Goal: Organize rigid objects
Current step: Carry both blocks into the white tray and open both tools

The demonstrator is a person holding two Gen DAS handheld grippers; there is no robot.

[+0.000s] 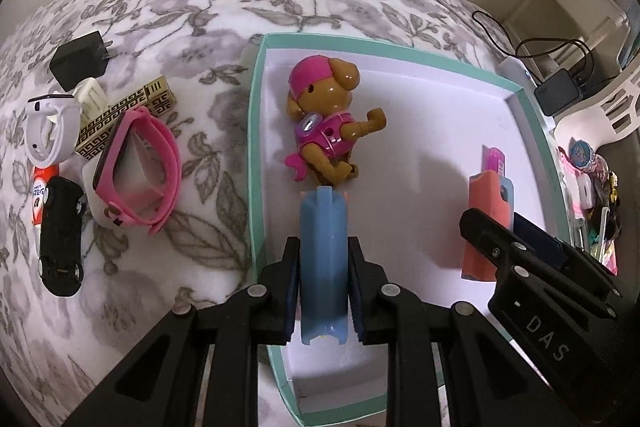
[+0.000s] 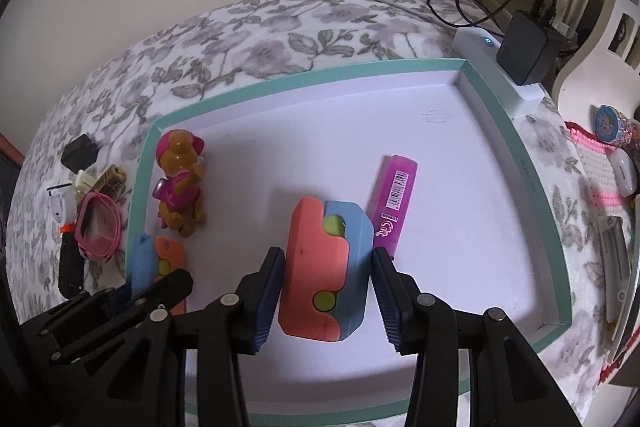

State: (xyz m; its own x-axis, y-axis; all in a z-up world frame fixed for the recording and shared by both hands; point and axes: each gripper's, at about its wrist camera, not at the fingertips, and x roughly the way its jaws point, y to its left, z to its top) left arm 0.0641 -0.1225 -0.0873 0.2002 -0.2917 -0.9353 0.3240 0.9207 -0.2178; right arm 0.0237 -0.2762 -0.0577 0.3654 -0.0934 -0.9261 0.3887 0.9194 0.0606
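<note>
The left tongs [image 1: 323, 259] pinch a blue-and-coral block [image 1: 322, 251] on edge, just above the tray [image 1: 256, 131] floor at its left side, just below the toy dog [image 1: 328, 123]. The right tongs [image 2: 326, 291] stand around a second coral-and-blue block [image 2: 326, 267]. This block rests on the tray floor near the middle. The left pad sits at the coral side; a narrow gap shows at the right pad, so a firm grip cannot be confirmed. A pink marker [image 2: 394, 201] lies just right of this block. Outside the tray, on the floral bed [image 1: 200, 11], lie a pink watch [image 1: 136, 171], a black car [image 1: 60, 235] and a black plug [image 1: 80, 59].
</note>
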